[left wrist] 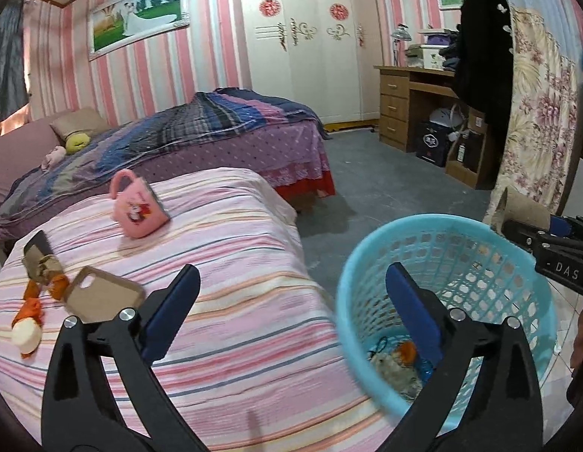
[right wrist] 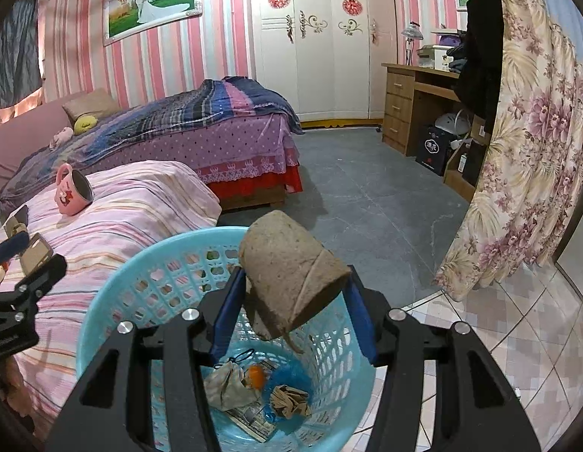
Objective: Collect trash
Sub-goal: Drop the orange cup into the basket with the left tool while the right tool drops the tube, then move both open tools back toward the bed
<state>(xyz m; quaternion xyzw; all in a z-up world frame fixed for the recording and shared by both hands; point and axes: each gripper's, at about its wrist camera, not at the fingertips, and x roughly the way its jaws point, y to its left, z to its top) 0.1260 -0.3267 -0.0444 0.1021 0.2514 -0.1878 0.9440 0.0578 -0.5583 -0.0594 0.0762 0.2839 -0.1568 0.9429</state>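
My right gripper (right wrist: 293, 282) is shut on a brown cardboard tube (right wrist: 291, 267) and holds it over the light blue mesh trash basket (right wrist: 148, 263). The basket holds crumpled paper, an orange scrap and a blue wrapper (right wrist: 254, 391). In the left wrist view the basket (left wrist: 367, 263) stands right of the striped table, and the right gripper with the tube (left wrist: 525, 209) shows at the far right. My left gripper (left wrist: 291, 282) is open and empty, spanning the table edge and the basket rim. Orange peel and cardboard scraps (left wrist: 43, 282) lie on the table's left.
A pink mug (left wrist: 139, 207) lies on its side on the pink striped cloth (left wrist: 235, 263). A phone case (left wrist: 99, 293) lies near the scraps. A bed (left wrist: 216, 135) stands behind; a wooden desk (left wrist: 415, 101) and a floral curtain (left wrist: 536, 120) are to the right.
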